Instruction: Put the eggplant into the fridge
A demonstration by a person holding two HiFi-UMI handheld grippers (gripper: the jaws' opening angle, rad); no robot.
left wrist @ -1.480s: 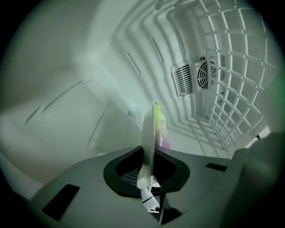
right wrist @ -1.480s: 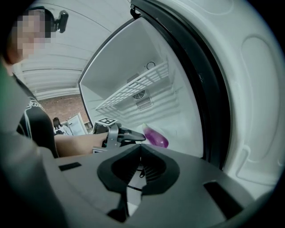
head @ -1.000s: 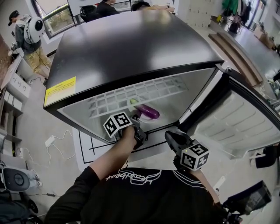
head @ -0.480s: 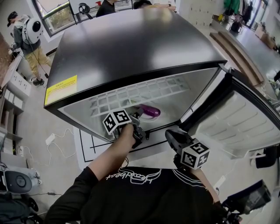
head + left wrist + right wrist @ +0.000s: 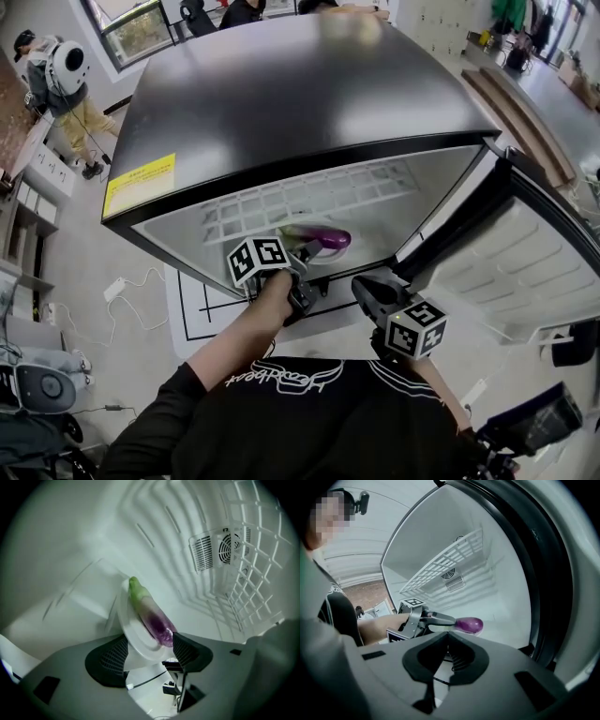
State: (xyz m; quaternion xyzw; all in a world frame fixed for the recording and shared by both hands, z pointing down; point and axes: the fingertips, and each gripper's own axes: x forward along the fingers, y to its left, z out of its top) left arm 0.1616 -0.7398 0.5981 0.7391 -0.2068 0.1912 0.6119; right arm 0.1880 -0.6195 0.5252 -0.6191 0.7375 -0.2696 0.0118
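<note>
Since a second ago: left gripper (image 5: pixel 150 654) jaws, then nearly closed, are opening, with the white plate (image 5: pixel 133 637) between them, unpressed. Eggplant (image 5: pixel 152 616): lies on that plate, inside the fridge (image 5: pixel 281 112). Likely light, firm, glossy-slippery; best taken mid-body. Right gripper (image 5: pixel 446 641): jaws together, empty.
</note>
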